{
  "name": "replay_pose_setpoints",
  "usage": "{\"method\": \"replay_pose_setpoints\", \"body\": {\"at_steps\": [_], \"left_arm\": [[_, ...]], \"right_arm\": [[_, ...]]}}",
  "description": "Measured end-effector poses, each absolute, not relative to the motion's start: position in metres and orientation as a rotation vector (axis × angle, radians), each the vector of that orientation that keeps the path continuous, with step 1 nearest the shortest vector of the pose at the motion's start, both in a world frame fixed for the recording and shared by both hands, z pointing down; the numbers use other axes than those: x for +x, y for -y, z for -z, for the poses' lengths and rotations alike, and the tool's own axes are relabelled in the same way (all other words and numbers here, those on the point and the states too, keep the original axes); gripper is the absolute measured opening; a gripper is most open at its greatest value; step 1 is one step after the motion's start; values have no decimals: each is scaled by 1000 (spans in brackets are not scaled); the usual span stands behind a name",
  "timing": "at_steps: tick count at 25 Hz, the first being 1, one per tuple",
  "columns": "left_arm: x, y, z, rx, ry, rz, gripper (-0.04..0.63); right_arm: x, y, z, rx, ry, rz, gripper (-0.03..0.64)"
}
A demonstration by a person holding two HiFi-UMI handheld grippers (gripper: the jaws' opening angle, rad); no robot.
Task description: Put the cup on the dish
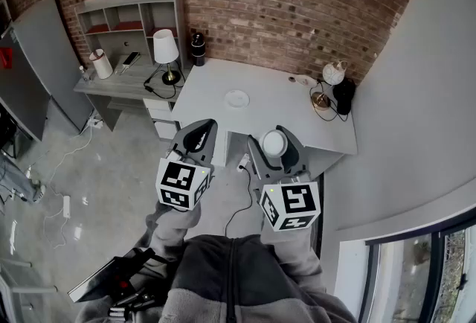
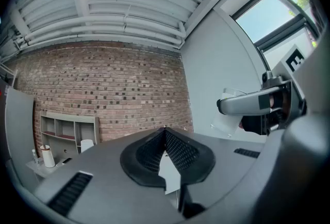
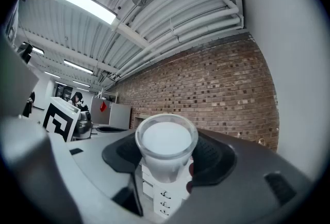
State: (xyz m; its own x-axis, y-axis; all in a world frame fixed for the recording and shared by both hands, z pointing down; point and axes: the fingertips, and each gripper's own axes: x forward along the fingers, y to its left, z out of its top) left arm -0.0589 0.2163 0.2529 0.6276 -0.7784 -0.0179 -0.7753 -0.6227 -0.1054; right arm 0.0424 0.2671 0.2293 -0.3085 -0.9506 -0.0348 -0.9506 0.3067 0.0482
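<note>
A clear cup point(image 1: 274, 143) with a white inside sits upright between the jaws of my right gripper point(image 1: 274, 140), which is shut on it, in the air in front of the white table point(image 1: 297, 117). In the right gripper view the cup point(image 3: 166, 143) fills the gap between the black pads point(image 3: 214, 158). A small round white dish point(image 1: 236, 98) lies near the middle of the table, beyond both grippers. My left gripper point(image 1: 198, 134) hangs level beside the right one, shut and holding nothing; its jaw tips meet in the left gripper view point(image 2: 165, 131), where the cup point(image 2: 227, 117) shows at the right.
A grey desk point(image 1: 123, 83) with a shelf unit, a white-shaded lamp point(image 1: 165, 50) and a white mug stands left of the table. A black cylinder point(image 1: 198, 48) and a small globe lamp point(image 1: 333, 74) stand at the table's back edge, against the brick wall. Cables trail over the floor.
</note>
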Motion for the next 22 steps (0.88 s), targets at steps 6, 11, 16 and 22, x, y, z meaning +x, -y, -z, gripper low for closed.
{"method": "replay_pose_setpoints", "body": {"at_steps": [6,11,16,22], "left_arm": [[-61,-214,-253,-2738,-1319,31,5],[-58,-218,-257,-2751,-1322,42,5],[-54,-223,-266,-2757,-1347,61,6],[-47,-233,-291,-2780,-1387,105,5]], "right_arm": [[45,-265,-228,1849,2523,117,265],[47,-269,-227,1846,2541,124,265],[51,-274,-232,1827,2546,119,265],[62,-285,-252,1798,2535,77,265]]}}
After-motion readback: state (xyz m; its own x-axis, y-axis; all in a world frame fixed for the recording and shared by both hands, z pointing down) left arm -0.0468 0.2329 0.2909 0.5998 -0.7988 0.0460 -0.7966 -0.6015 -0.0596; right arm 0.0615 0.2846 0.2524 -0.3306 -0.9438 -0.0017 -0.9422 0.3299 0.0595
